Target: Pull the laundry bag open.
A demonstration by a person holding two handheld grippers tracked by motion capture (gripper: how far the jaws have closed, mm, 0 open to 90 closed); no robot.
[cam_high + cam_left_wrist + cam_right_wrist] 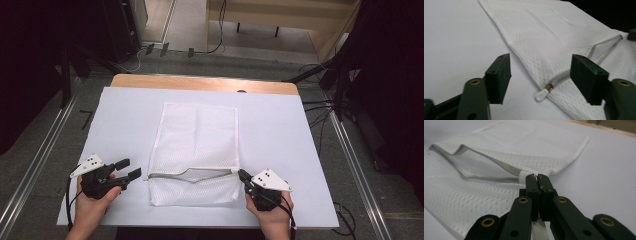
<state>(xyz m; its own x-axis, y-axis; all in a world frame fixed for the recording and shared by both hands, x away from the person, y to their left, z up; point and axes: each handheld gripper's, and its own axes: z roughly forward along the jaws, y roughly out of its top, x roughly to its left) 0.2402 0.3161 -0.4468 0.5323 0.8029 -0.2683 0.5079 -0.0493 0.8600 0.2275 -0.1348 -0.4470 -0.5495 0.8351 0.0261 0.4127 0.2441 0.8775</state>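
Black jaws of the left claw (541,75) are standing apart with nothing pressed between them, and the white zipper pull (542,94) is lying on the counter (454,37) just ahead of them, in the gap but untouched. That pull is sitting at the near-left corner of the mesh laundry bag (544,32), where the grey zipper (559,76) starts.

Over on the other side, the right claw (537,178) is clamping shut on the white fabric tab (523,177) at the zipper's far end, pinning that corner of the bag. Between the two claws the zipper is gaping a little, its two grey edges parting into a narrow slit.

Judging from this, the person is working the zipper, with the right claw acting as the anchor. No frame settles whether the bag is being opened or closed.

Seen from above, the left claw (125,170) is hovering just left of the bag (197,135). The next move is calling for a small, careful advance: the left claw needs to straddle the tiny pull, close on it squarely, and then draw it along the zipper line toward the right claw (243,176) while that one is holding the bag taut.
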